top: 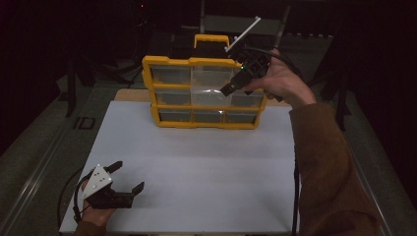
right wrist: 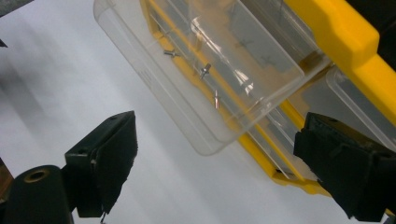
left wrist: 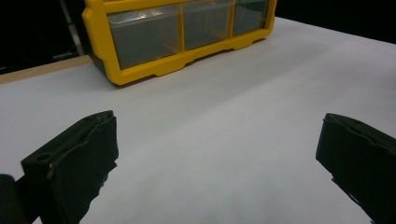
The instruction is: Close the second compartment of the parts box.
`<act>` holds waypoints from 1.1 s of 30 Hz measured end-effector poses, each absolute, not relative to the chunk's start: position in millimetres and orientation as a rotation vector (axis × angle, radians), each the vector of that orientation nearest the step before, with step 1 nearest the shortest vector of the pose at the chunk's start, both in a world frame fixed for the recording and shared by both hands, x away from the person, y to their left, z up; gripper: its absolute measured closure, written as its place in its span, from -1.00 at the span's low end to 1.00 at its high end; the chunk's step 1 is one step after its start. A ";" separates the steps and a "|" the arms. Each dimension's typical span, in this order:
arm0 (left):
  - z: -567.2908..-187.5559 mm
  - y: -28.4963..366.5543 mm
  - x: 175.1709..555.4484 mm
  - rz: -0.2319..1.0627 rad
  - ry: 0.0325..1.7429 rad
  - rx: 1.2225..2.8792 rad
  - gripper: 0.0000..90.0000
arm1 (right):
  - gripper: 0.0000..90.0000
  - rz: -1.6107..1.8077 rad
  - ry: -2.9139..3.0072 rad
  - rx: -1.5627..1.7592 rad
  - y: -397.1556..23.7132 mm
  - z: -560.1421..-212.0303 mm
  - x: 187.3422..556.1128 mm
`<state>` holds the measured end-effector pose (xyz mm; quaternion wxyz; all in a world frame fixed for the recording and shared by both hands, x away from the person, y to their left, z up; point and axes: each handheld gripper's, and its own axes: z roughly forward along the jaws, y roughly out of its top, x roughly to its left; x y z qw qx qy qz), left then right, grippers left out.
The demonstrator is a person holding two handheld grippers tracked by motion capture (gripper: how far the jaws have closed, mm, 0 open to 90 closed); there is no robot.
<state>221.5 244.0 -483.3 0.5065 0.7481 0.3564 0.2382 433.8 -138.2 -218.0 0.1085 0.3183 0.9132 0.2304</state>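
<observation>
A dark room all around, and in the middle a white table (top: 196,167) with a yellow organizer (top: 204,93) standing upright at its far edge, nine clear drawers in three rows. Start on the left: the left gripper (top: 129,176) sits low, well in front of the organizer and off toward its left side, close to the near edge of the table. Its jaws are spread wide and there is nothing between them, just bare white surface; the left gripper view looks across that surface to the organizer's bottom row. Over to the right now: the right gripper (top: 235,86) is held up in the person's hand (top: 280,81), right against the organizer's upper right front. One clear drawer (right wrist: 205,70) juts out of the organizer's frame, with a few small metal screws (right wrist: 205,70) lying inside. The right gripper's jaws are wide open too, one either side of that drawer, not touching it.
</observation>
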 end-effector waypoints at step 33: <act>-483.5 243.6 221.4 0.575 0.860 1.805 -1.00 | -0.55 0.711 2.734 0.849 -152.5 -261.9 399.6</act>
